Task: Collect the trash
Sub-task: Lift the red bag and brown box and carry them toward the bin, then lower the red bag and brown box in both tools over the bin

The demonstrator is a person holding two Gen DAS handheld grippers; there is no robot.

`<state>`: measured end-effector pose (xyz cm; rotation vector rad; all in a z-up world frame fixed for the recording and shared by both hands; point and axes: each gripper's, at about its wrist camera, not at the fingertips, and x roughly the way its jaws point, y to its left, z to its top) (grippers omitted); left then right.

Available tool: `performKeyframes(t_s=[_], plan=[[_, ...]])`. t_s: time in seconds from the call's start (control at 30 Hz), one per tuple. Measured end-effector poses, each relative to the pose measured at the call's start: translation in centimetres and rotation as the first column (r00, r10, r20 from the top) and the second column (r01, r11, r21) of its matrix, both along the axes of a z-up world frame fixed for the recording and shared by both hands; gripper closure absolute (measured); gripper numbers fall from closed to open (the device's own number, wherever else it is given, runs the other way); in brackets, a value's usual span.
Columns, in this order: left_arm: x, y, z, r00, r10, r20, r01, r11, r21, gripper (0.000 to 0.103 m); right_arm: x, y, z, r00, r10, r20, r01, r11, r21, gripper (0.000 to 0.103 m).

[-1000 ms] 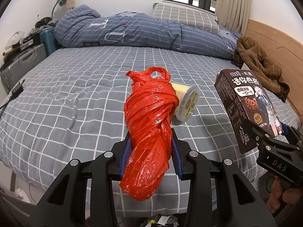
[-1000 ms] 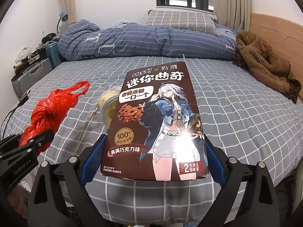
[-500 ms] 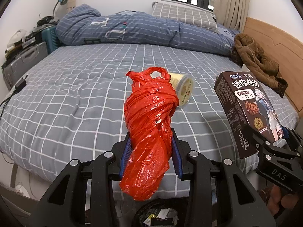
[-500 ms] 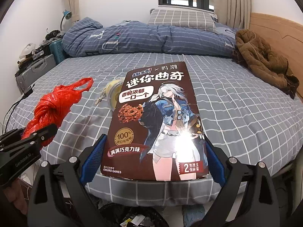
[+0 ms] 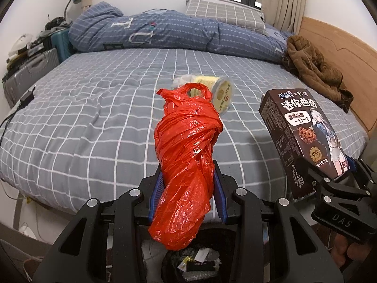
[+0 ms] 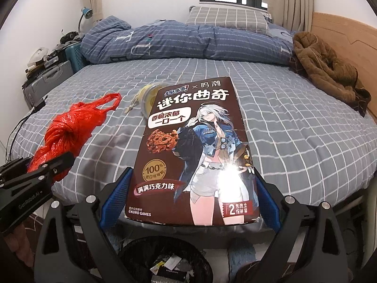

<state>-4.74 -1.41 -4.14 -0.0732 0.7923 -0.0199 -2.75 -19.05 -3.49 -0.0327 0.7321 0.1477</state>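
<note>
My left gripper (image 5: 187, 188) is shut on a twisted red plastic bag (image 5: 186, 160), which hangs below its blue pads. My right gripper (image 6: 192, 202) is shut on a dark brown cookie box (image 6: 195, 151) with a printed cartoon figure, clamped by its side edges. Each view catches the other hand's load: the cookie box (image 5: 304, 139) at the right, the red bag (image 6: 68, 127) at the left. Below both grippers, off the bed's near edge, stands a black trash bin (image 5: 198, 259) holding scraps, also seen as the bin (image 6: 169, 261). A yellow round container (image 5: 212, 92) lies on its side on the bed.
The bed (image 5: 82, 118) has a grey checked sheet, a blue duvet (image 5: 165, 33) and a pillow at the far end. A brown jacket (image 5: 313, 70) lies by the wooden headboard at the right. Suitcases (image 5: 30, 68) and clutter stand at the left, with a cable on the bed's left edge.
Both grippers have drawn back off the bed's near edge with their loads. The trash bin has come into view beneath them. The yellow container now looks farther away.
</note>
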Motion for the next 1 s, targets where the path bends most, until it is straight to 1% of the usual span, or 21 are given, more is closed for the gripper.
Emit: performKeyframes(t_s=[0.5, 0.73, 1.0], plan=[[-3.2, 0.2, -1.3, 0.999, 0.006, -0.032, -0.006, 1.000, 0.010, 0.067, -3.8, 0.0, -1.4, 0.999, 0.016, -0.049, -0.015, 1.000, 0.010, 0.013], [-5.1, 0.3, -2.7, 0.998, 0.004, -0.068, -0.002, 1.000, 0.031, 0.067, -5.7, 0.3, -2.4, 0.995, 0.039, -0.087, -0.039, 0.999, 0.007, 0.013], [-7.6, 0.1, -4.4, 0.991, -0.004, -0.131, 0.005, 1.000, 0.009, 0.067, -7.9, 0.5, -4.2, 0.986, 0.057, -0.156, -0.055, 0.998, 0.012, 0.013]])
